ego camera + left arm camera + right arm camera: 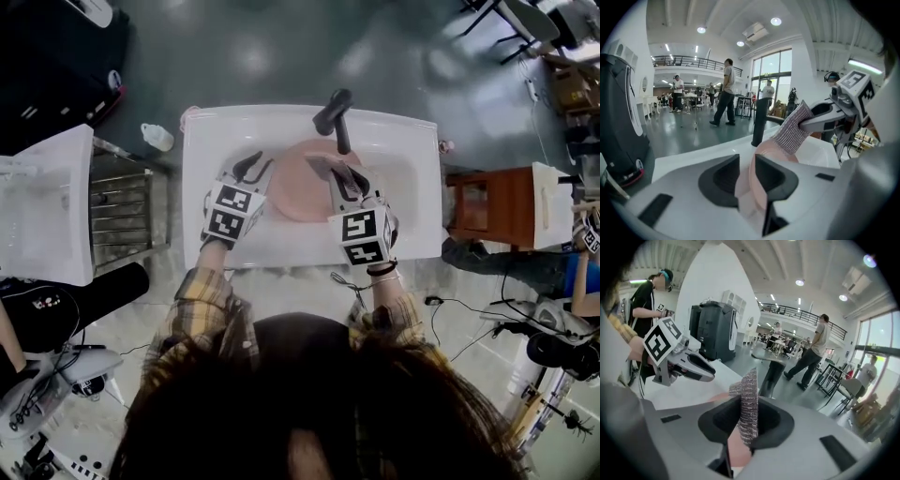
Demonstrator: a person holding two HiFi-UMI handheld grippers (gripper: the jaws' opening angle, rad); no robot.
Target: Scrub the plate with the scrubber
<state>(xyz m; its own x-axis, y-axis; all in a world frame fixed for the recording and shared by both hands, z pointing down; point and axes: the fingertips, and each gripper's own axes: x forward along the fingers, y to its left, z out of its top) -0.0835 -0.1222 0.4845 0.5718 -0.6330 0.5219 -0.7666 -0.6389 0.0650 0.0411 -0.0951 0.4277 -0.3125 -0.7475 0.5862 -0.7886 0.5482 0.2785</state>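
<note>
Hall: wide and bright, with a glossy grey floor, ceiling lights, a railed balcony at the far end and tall windows; people point(725, 91) walk about well beyond the work spot.
Surface: a white surface point(225, 131) with a shallow basin lies just in front of the person; a black faucet point(333, 117) stands at the middle of its far edge.
Plate: the pink plate point(295, 187) is over the basin, between the two claws and just near of the faucet. In the left gripper view it stands on edge point(753, 183), rising out of the claw.
Left claw: the left claw point(253, 169) sits at the plate's left side. Its jaws point(746, 159) stand only as far apart as the plate's rim is thick and pinch that rim.
Scrubber: the grey striped scrubber point(750, 385), a folded knitted pad, stands upright between the right jaws. From the left gripper view its free end point(794, 129) lies against the plate's upper rim.
Right claw: the right claw point(342, 178) is at the plate's right side, jaws pressed onto the scrubber point(749, 403).
Left of the surface: a small white bottle point(157, 137) lies on the floor, with a metal rack point(122, 206) just nearer.
Right of the surface: a brown wooden stool point(497, 206).
Far left in the right gripper view: a dark grey machine point(715, 331).
Person: plaid sleeves point(202, 300) and dark hair at the near edge.
</note>
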